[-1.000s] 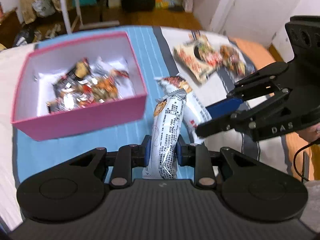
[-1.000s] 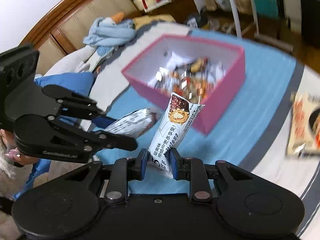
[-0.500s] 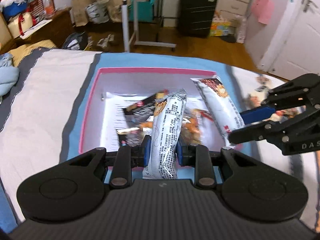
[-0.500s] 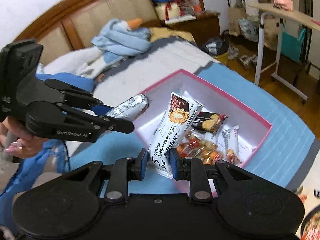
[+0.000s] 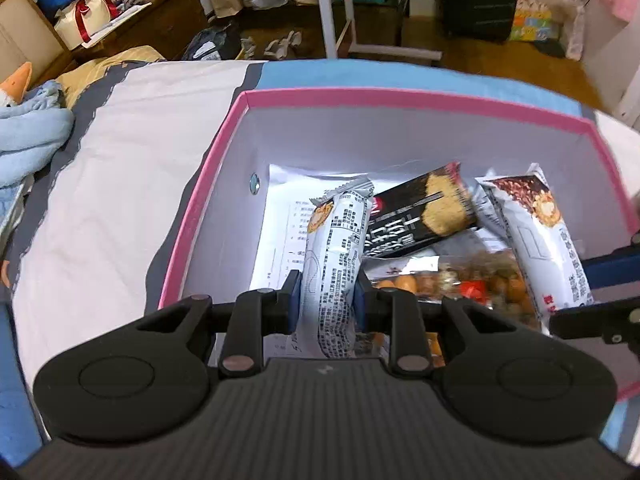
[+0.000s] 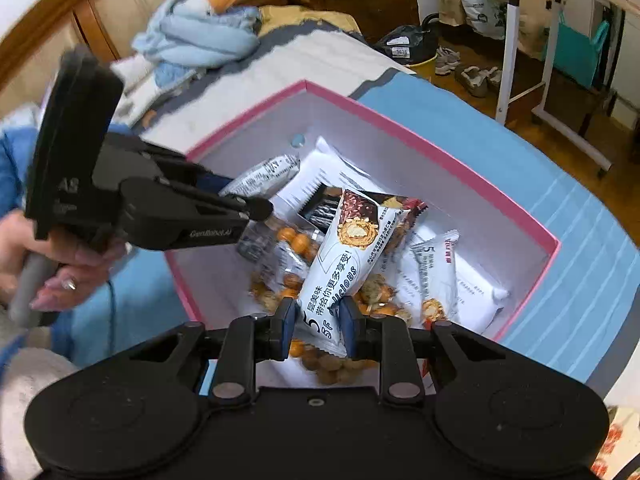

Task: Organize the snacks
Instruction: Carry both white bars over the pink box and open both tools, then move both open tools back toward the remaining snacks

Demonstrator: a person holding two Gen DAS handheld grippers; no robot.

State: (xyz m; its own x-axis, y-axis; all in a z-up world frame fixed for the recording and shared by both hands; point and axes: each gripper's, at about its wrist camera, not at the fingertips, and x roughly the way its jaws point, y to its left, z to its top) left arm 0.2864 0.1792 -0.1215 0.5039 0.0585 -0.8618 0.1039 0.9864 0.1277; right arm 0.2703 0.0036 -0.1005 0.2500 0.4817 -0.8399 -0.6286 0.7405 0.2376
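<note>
A pink box (image 5: pixel 400 98) (image 6: pixel 440 160) with white inside sits on the bed and holds several snack packets. My left gripper (image 5: pixel 326 300) is shut on a white snack bar (image 5: pixel 334 256), held over the box's left half; the bar also shows in the right wrist view (image 6: pixel 260 174). My right gripper (image 6: pixel 316 322) is shut on a second white bar (image 6: pixel 348 256) with a chocolate picture, held over the box's middle; it also shows in the left wrist view (image 5: pixel 532 236). A black packet (image 5: pixel 420 216) and a bag of nuts (image 5: pixel 480 284) lie in the box.
The bed has a blue, white and grey striped sheet (image 5: pixel 120 184). A blue plush toy (image 6: pixel 196 36) lies near the headboard. Beyond the bed are a wooden floor, bags, shoes and a white table frame (image 6: pixel 544 52).
Both grippers have moved forward and down over the pink box, each still holding its bar. The box now fills both views.
</note>
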